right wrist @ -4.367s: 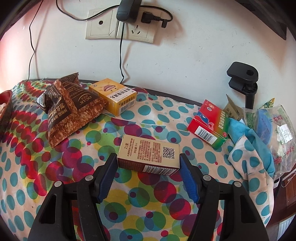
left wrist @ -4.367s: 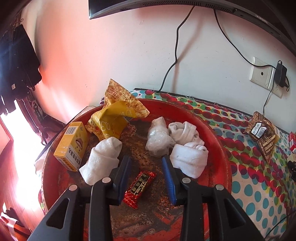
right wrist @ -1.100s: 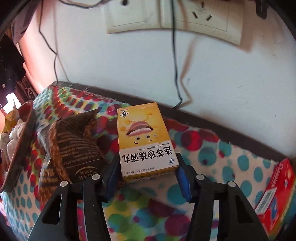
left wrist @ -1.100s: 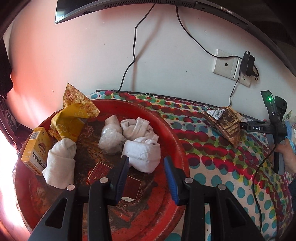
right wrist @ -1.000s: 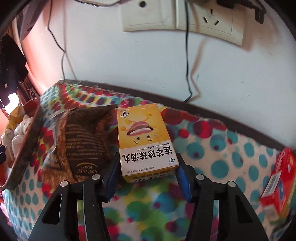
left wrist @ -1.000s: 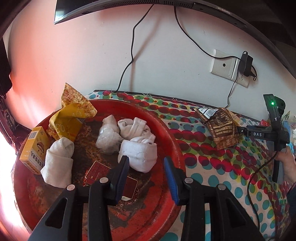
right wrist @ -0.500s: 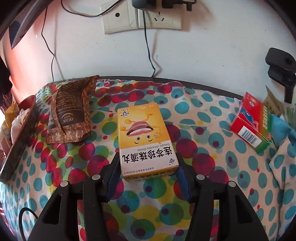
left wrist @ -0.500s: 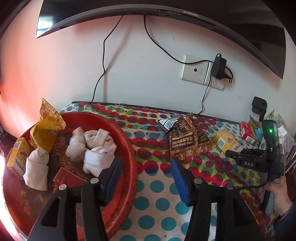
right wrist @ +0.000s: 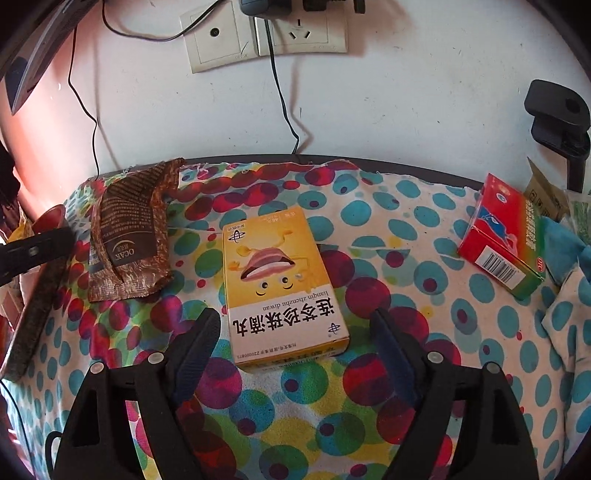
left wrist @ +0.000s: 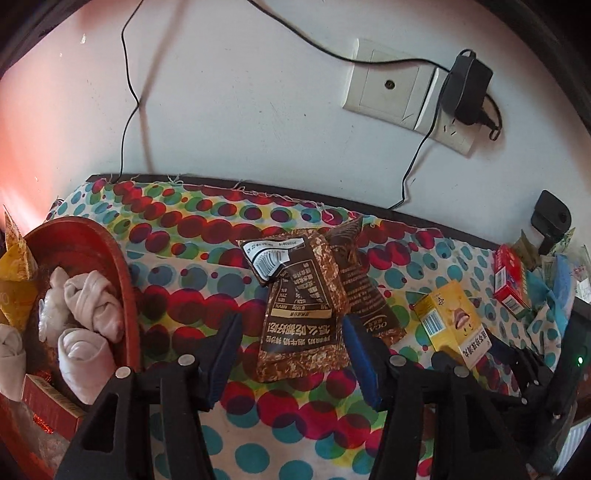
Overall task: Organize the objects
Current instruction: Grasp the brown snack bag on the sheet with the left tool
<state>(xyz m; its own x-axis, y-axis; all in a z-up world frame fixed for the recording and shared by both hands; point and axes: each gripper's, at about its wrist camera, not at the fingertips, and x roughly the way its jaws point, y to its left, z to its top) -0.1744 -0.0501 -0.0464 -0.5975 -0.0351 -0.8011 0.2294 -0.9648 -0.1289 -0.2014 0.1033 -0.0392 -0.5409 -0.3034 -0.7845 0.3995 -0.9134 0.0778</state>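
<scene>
Where a spotted cloth (right wrist: 369, 406) meets a white wall (right wrist: 406, 110) with sockets (right wrist: 266, 37), the right gripper (right wrist: 291, 332), just opened, straddles a flat yellow box (right wrist: 280, 280); the left gripper (left wrist: 291, 354) gapes around a brown packet (left wrist: 299, 325).

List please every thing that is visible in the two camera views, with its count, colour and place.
red tray: one, red, left edge of table
rolled socks: about four, white, in the tray
yellow packet: one, yellow, tray's far left
red carton: one, red, tray's near side
brown snack bags: two, brown, overlapping, table middle
yellow box: one, yellow, flat on the cloth
red-green box: one, right side
spotted cloth: one, multicoloured, covers table
wall sockets: white, on wall, charger plugged in
left gripper: fingers open around a snack bag
right gripper: fingers just opened, apart from the yellow box
</scene>
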